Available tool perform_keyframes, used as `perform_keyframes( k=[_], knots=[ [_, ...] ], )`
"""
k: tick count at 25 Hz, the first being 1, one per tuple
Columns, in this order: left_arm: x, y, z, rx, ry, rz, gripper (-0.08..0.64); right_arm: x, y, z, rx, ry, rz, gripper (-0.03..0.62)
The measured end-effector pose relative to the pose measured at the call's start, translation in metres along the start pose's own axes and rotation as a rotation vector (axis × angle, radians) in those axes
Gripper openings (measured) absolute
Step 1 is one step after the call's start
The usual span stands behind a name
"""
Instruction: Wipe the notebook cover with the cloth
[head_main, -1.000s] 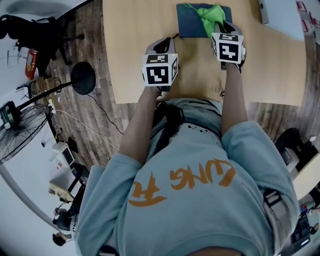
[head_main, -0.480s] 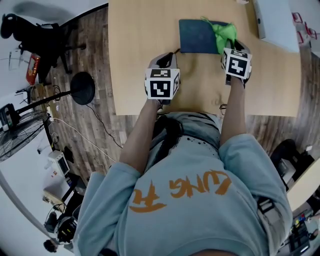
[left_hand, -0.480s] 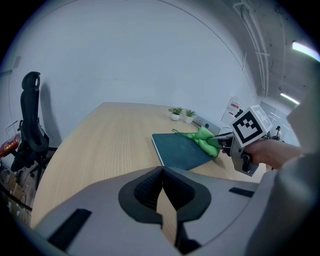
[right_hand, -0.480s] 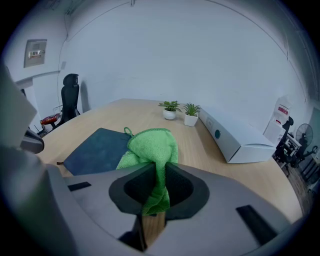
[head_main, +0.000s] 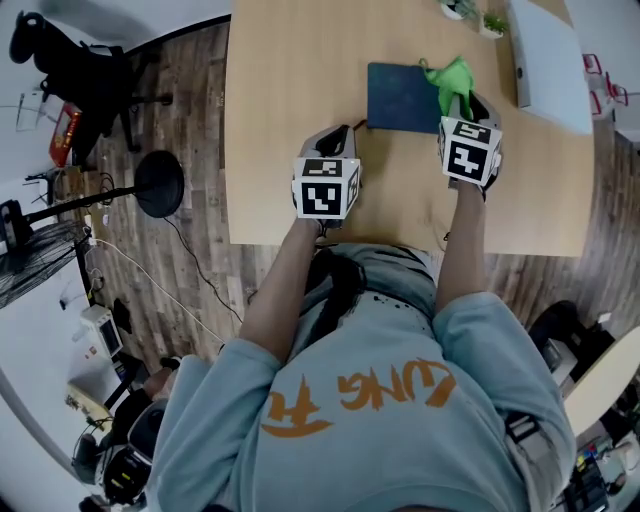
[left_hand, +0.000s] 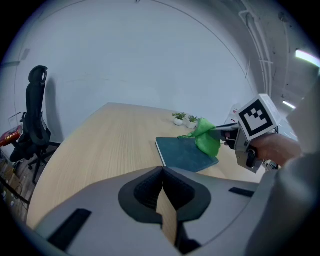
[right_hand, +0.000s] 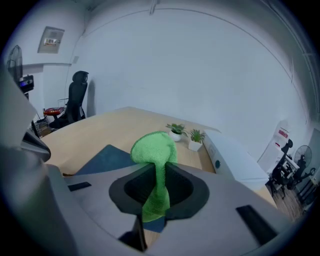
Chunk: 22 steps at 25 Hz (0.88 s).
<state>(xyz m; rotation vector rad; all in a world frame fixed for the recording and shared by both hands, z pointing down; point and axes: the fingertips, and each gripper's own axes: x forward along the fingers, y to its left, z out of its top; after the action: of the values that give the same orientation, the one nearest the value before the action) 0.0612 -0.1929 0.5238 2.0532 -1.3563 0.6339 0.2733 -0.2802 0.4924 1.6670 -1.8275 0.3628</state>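
Two tools, diff jobs: right hand-held gripper (head_main: 463, 103) pinches green cloth (head_main: 451, 78) at right edge of blue notebook (head_main: 400, 96) on table (head_main: 290, 100), prob. for wiping; left hand-held gripper (head_main: 341, 133) clenched, empty, parked short of it.

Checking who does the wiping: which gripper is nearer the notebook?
Right. The right gripper, shut on the green cloth, is at the notebook's right edge; the left gripper, shut and empty, sits just short of its near-left corner.
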Motion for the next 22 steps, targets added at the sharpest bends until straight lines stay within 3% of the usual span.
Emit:
perform_keyframes(
  k=[14,22],
  knots=[
    [-0.013,0.021,0.024,-0.080,-0.088,0.040,0.020,-0.003,0.114,0.091,-0.195,-0.173,0.251,0.049],
    [-0.014,0.030,0.041,-0.081,-0.125,0.063,0.020,0.027,0.163,0.075,-0.288,-0.125,0.366,0.049]
  ],
)
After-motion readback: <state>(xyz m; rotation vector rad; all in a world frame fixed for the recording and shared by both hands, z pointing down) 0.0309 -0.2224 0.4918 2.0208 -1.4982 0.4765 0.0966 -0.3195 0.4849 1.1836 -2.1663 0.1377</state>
